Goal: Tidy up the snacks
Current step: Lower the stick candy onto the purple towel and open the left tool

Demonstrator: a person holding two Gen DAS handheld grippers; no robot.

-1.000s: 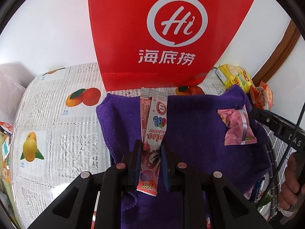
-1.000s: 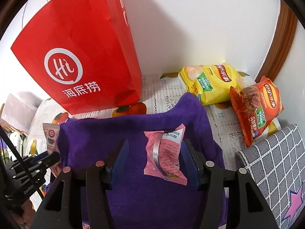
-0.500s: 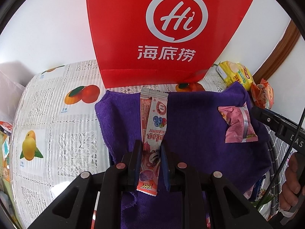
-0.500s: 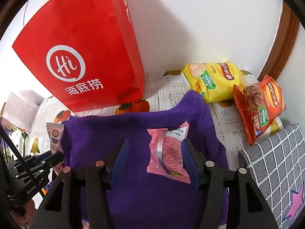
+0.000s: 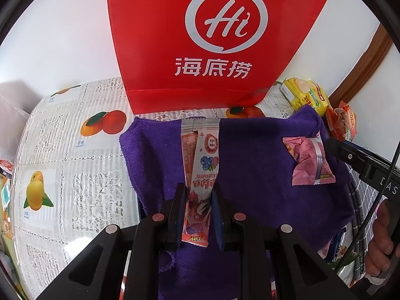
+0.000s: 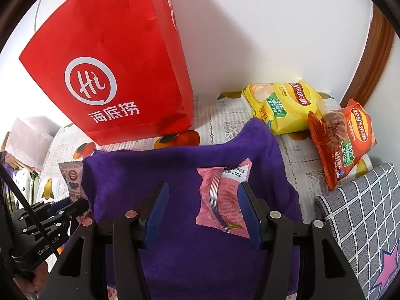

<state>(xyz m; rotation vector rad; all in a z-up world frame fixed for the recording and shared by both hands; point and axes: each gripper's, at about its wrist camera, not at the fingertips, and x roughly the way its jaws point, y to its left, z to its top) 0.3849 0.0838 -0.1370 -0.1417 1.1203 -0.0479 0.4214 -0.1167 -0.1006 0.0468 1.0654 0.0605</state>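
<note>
My left gripper (image 5: 198,200) is shut on a long pink snack stick packet (image 5: 201,165) and holds it over the purple towel (image 5: 250,155). The packet also shows in the right wrist view (image 6: 72,180), at the towel's left edge. My right gripper (image 6: 202,210) is open over the towel (image 6: 175,175). A pink snack pouch (image 6: 222,197) lies on the towel against the inner side of the right finger, apart from the left finger. It also shows in the left wrist view (image 5: 307,160).
A tall red paper bag (image 5: 212,37) stands at the back against the wall. A yellow chip bag (image 6: 282,105) and a red chip bag (image 6: 342,140) lie at the back right. A grey checked cloth (image 6: 357,220) lies at the right. The fruit-print tablecloth (image 5: 62,137) lies left.
Both grippers have drawn back slightly toward me. The right gripper has shifted left, so the pink pouch now sits by its right finger. The left grip is unchanged.
</note>
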